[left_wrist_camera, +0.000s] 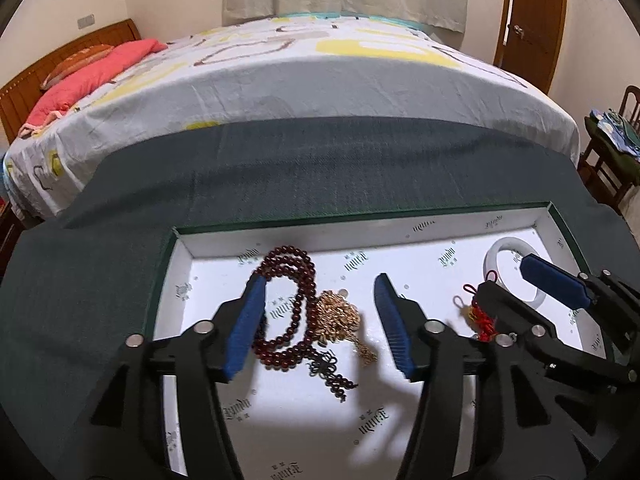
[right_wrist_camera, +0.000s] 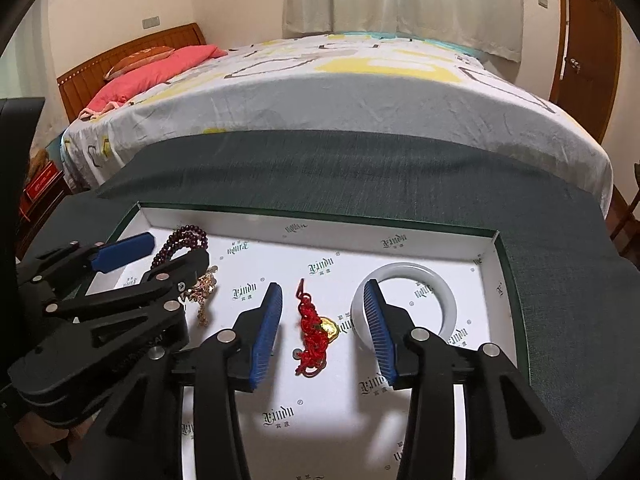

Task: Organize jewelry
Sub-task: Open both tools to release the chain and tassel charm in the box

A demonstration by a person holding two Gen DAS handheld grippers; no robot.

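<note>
A shallow white-lined box with a green rim (left_wrist_camera: 360,211) (right_wrist_camera: 320,217) lies on dark green cloth. In the left wrist view my left gripper (left_wrist_camera: 320,284) stands open above a dark red bead necklace (left_wrist_camera: 286,308) and a tangled gold chain (left_wrist_camera: 339,314); both lie on the box floor between the blue pads (left_wrist_camera: 246,320). In the right wrist view my right gripper (right_wrist_camera: 323,285) is open over a red knotted cord with a gold charm (right_wrist_camera: 310,332). A white bangle (right_wrist_camera: 404,270) lies just right of it, partly behind the right pad. Each gripper also shows in the other view: the left gripper (right_wrist_camera: 178,248) and the right gripper (left_wrist_camera: 502,276).
The dark green cloth (left_wrist_camera: 320,168) covers the surface around the box. Beyond it stands a bed (left_wrist_camera: 320,80) with a patterned sheet, a pink pillow (left_wrist_camera: 92,76) and a wooden headboard. A wooden door (left_wrist_camera: 536,20) and a chair (left_wrist_camera: 612,148) are at the right.
</note>
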